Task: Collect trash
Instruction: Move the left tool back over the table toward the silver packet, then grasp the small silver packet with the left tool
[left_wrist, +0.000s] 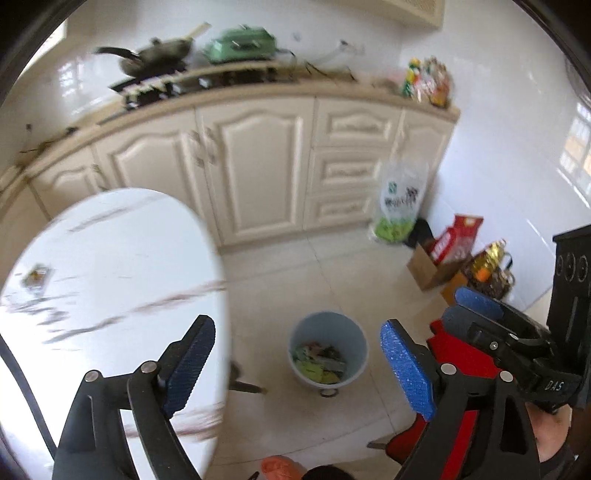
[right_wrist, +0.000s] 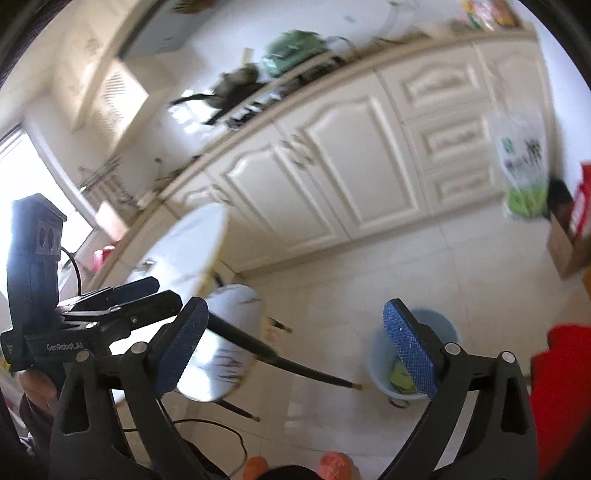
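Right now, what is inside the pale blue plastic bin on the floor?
The pale blue plastic bin holds crumpled wrappers, mostly green and yellow. Anything beneath them is covered.

A pale tiled floor (left_wrist: 317, 266) is carrying a light blue plastic bin (left_wrist: 328, 347) holding wrappers, a brown cardboard box (left_wrist: 430, 269) by the wall, and a white marble-patterned oval table (left_wrist: 110, 280), on which a small wrapper (left_wrist: 36, 276) is lying.

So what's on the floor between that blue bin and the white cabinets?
Nothing: bare floor tiles run from the blue bin to the white cabinets, shown in the left wrist view.
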